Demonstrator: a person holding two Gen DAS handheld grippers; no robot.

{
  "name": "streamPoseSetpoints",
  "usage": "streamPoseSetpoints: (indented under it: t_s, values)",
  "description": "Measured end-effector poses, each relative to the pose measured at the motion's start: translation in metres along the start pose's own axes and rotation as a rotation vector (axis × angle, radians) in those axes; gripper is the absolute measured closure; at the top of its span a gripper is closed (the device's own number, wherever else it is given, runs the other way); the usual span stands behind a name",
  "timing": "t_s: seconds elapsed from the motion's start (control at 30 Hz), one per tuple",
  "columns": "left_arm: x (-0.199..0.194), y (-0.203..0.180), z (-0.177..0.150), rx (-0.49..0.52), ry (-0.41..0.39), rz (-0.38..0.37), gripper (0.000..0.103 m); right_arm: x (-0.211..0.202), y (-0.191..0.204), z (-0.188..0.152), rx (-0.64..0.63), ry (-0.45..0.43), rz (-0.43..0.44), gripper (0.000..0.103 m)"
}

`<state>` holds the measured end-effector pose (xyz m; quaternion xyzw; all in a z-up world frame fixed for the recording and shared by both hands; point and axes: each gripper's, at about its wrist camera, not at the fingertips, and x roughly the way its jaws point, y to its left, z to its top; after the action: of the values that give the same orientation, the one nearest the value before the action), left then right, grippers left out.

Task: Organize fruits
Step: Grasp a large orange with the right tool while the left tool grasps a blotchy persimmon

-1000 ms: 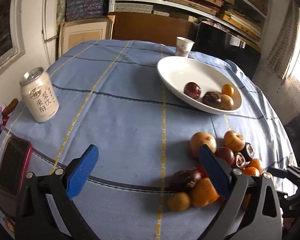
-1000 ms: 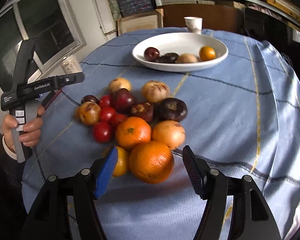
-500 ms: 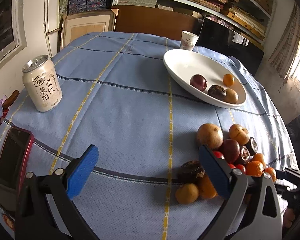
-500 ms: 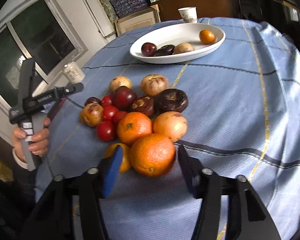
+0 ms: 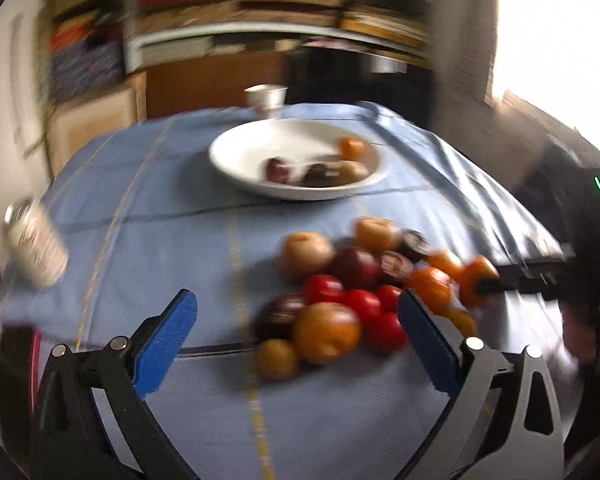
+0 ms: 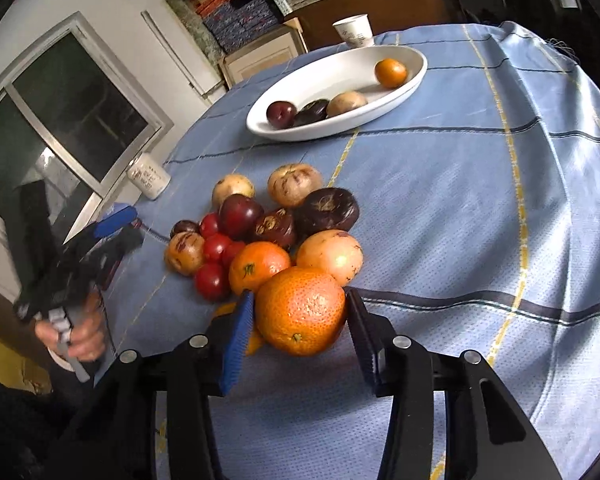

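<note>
A: Fruit position? Gripper state?
B: Right gripper (image 6: 300,322) clamps the big orange (image 6: 301,311); left gripper (image 5: 296,336) gapes empty.
A: Risk?
B: Lifting may roll the tangerine (image 6: 259,266) touching beyond it off the bench (image 6: 460,200).

Motion blur is smearing the whole left wrist view — a window (image 5: 560,28) is glaring white at upper right; the right wrist view is staying sharp, edges bending fisheye-dark.

Fruit pile (image 6: 268,232) on cloth; 4 in bowl (image 6: 300,80).
</note>
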<state>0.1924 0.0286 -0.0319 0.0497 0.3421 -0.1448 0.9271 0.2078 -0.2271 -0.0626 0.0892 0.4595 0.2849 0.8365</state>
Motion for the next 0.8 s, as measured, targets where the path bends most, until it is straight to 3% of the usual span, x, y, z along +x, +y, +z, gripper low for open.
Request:
streamPoseSetpoints:
  t_s: [0.1, 0.17, 0.43, 0.8]
  values:
    - [0.006, -0.022, -0.005, 0.109, 0.007, 0.049, 0.008, 0.000, 0.001, -0.001, -0.003, -0.001, -0.001, 0.056]
    - [0.013, -0.027, -0.008, 0.137, 0.036, 0.052, 0.027, 0.000, 0.002, -0.001, -0.008, 0.000, -0.008, 0.056]
    - [0.026, -0.021, -0.012, 0.099, 0.103, -0.035, 0.058, -0.001, 0.005, -0.002, -0.029, -0.006, -0.024, 0.055]
    - [0.049, -0.012, -0.010, 0.071, 0.178, -0.006, 0.058, 0.000, 0.006, -0.003, -0.036, -0.003, -0.037, 0.055]
